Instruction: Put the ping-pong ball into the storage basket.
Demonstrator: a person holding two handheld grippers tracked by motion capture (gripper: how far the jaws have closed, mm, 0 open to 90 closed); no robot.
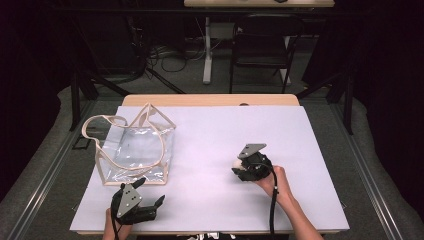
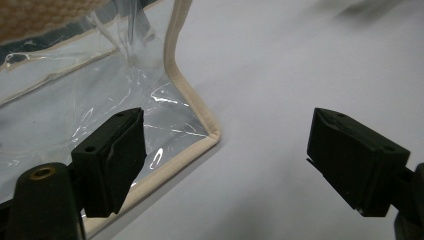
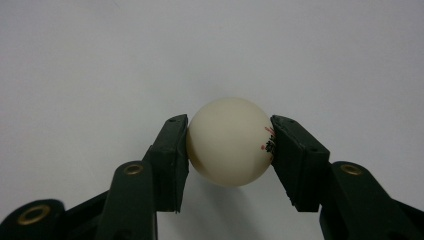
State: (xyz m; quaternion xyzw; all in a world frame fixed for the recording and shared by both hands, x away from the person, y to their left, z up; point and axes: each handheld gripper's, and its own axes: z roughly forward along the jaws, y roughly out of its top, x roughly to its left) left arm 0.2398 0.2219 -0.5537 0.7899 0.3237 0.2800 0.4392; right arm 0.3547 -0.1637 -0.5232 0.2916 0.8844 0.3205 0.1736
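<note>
A cream-white ball [image 3: 230, 141] with a small printed mark sits between the two black jaws of my right gripper [image 3: 229, 150], which is shut on it just above the white sheet. From above, that gripper [image 1: 240, 170] and the ball [image 1: 236, 163] lie right of the table's middle. A clear plastic bag [image 1: 136, 150] with beige trim and handles lies at the left. My left gripper [image 1: 150, 192] rests open near the front edge, just below the bag's front corner [image 2: 212, 135]; nothing is between its jaws.
A white sheet [image 1: 215, 130] covers the wooden table [image 1: 210, 100]. Beyond the far edge stand a black chair [image 1: 262, 45] and a white table leg [image 1: 207, 50], with cables on the floor.
</note>
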